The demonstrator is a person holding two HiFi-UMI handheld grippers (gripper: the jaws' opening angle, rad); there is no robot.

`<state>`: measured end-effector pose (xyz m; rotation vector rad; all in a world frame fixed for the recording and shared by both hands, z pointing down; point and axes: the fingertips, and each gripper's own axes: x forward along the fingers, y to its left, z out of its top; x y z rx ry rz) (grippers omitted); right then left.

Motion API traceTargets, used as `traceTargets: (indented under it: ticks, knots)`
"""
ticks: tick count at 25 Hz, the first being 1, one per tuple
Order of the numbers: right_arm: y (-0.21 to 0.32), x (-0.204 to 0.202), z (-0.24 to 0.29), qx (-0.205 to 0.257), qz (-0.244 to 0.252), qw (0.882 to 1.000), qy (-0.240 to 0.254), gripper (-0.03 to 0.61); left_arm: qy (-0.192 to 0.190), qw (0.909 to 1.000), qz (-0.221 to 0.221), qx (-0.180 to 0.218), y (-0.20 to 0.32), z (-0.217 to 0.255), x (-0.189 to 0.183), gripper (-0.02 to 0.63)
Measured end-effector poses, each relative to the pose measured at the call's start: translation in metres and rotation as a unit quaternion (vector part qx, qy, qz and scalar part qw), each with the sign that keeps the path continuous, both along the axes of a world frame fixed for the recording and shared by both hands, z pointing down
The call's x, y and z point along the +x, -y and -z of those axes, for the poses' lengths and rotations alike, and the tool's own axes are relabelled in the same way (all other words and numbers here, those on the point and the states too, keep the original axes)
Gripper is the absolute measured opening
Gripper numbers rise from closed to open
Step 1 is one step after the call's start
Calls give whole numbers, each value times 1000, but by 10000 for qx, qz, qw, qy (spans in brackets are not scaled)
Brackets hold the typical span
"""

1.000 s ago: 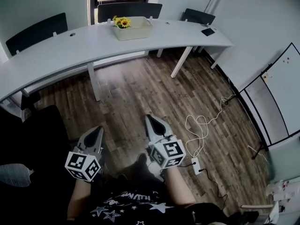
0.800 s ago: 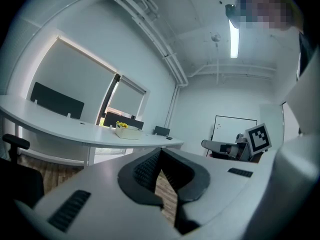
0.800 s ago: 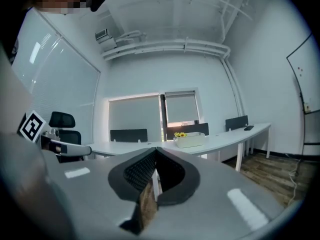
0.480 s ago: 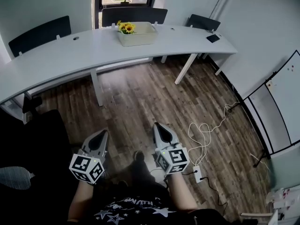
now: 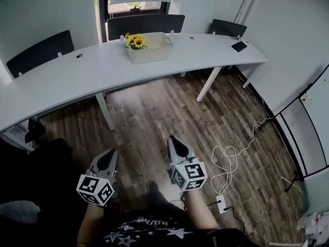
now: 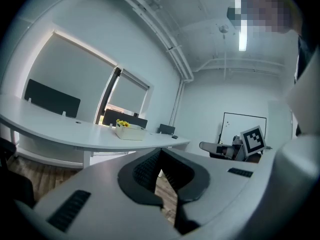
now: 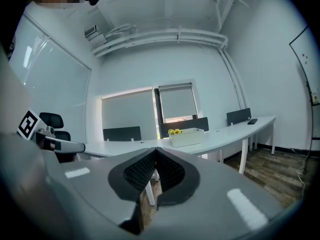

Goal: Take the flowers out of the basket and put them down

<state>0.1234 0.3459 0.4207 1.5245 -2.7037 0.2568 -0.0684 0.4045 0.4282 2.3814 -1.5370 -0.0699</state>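
Wood-plank floor (image 5: 169,107) lies open between the person and the long curved white bench (image 5: 67,73), where the cream basket (image 5: 152,49) stands toward the far edge with the sunflowers (image 5: 134,40) poking up at its left end. The left gripper (image 5: 111,153) and right gripper (image 5: 174,140) are held low, well apart from the bench, jaws closed on nothing. This looks like the approach: next the jaws must open and reach over the basket's rim, and the way ahead is free apart from a bench leg (image 5: 105,112) and, off right, a white cable (image 5: 231,156).
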Motion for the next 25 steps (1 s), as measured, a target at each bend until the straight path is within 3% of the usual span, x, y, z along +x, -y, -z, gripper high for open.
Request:
traceTargets:
  ticks: [13, 25]
  knots:
    - [116, 38, 0, -91, 300, 9995, 17, 3, -1, 9997, 224, 77, 111, 17, 49, 9]
    - [166, 45, 4, -9, 516, 9985, 197, 3, 205, 9987, 422, 217, 150, 28, 62, 9]
